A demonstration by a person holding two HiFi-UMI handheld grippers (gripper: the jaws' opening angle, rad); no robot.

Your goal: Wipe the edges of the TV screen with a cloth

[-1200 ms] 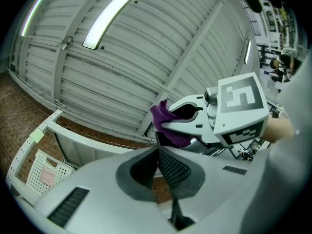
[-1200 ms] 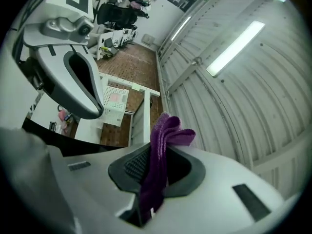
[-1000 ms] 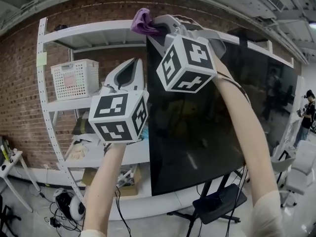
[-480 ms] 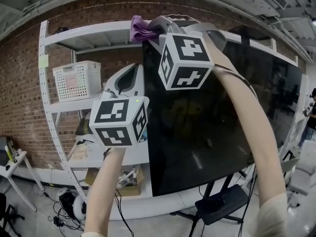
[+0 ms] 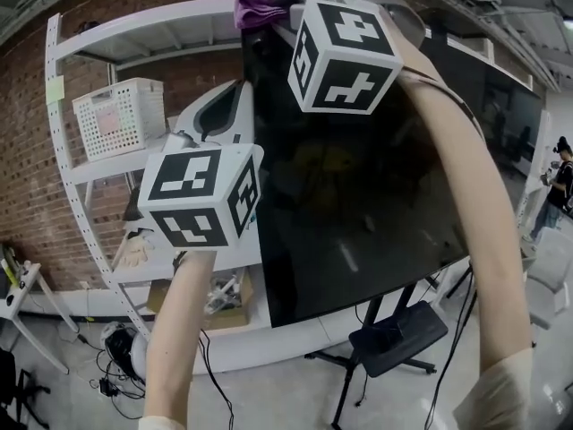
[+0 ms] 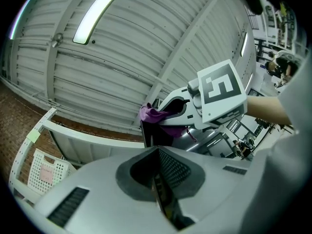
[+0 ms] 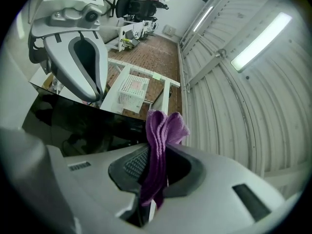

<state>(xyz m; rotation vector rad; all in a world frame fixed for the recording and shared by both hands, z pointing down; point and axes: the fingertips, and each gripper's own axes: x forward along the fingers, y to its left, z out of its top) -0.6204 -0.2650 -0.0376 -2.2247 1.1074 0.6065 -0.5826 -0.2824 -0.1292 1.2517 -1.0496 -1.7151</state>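
Observation:
The black TV screen (image 5: 376, 177) fills the middle and right of the head view. My right gripper (image 5: 282, 7) is at the screen's top left corner, shut on a purple cloth (image 5: 255, 3) that bunches out past its fingertips against the top edge. The right gripper view shows the cloth (image 7: 161, 145) pinched between the jaws, above the dark screen (image 7: 73, 126). My left gripper (image 5: 228, 115) sits lower, at the TV's left edge. In the left gripper view its jaws are closed on that thin edge (image 6: 146, 135), with the right gripper (image 6: 175, 108) and cloth (image 6: 153, 113) above.
A white shelf rack (image 5: 67, 150) stands behind the TV against a brick wall, with a white basket (image 5: 121, 115) on it and a cardboard box lower down. The TV's stand base (image 5: 394, 334) and cables lie on the floor. A person (image 5: 560, 191) stands far right.
The cloth stays at the TV's top left corner and the left gripper stays on the left edge. The head camera has shifted, so both grippers and the screen look larger and higher.

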